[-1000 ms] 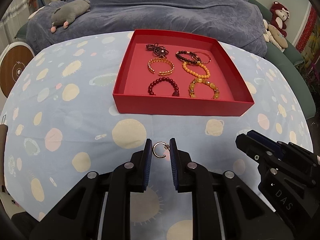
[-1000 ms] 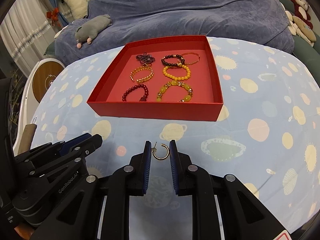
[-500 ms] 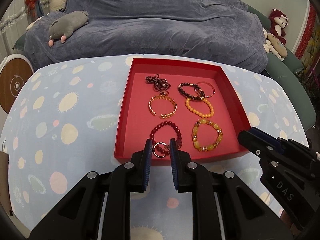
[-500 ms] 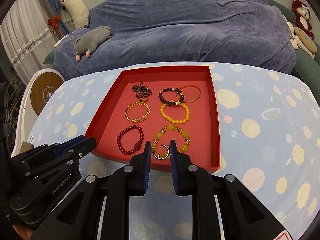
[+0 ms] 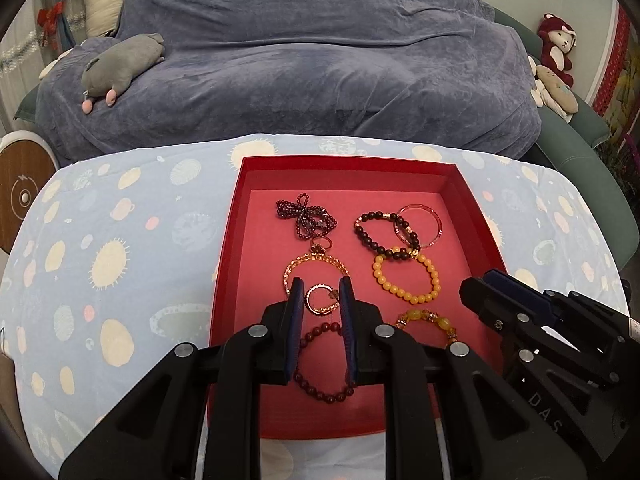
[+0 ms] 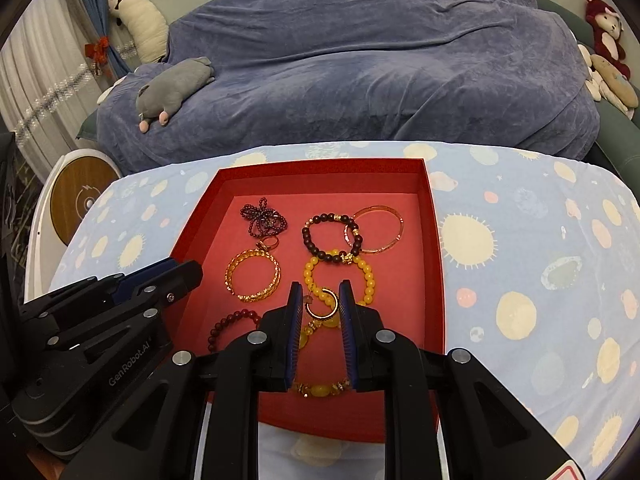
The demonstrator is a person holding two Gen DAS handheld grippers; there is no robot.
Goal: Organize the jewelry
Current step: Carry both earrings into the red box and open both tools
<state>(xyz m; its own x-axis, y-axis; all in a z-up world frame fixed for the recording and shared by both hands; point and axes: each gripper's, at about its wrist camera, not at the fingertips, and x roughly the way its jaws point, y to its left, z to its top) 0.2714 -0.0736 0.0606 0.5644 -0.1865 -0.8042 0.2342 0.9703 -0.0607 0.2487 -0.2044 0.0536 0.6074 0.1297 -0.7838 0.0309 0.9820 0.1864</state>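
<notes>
Hovering over the red tray (image 5: 224,280) now instead of over the bare surface (image 5: 104,264) in front of it, you are carrying both earrings well past the tray's near wall. A second ago both grippers were short of the tray, with the whole of it lying ahead; now its near edge is sitting under your fingers.

Inside the tray, the yellow bead bracelet (image 6: 366,270) is lying toward the right wall, the gold coil bangle (image 6: 253,276) toward the left wall, and the dark red bead bracelet (image 5: 326,360) nearest the front wall.

Your left gripper (image 5: 320,304) is pinching one hoop earring (image 5: 320,305) between its fingers, above the tray floor between the gold bangle and the dark red bracelet. Your right gripper (image 6: 320,304) is pinching the other hoop earring (image 6: 322,303) the same way, above the yellow beads on the tray's right half.

That likely means the carry is nearly done and the setting-down is coming. Bare red floor is showing along the tray's far wall and left side; aiming there would probably keep the earrings from tangling with the bracelets.
</notes>
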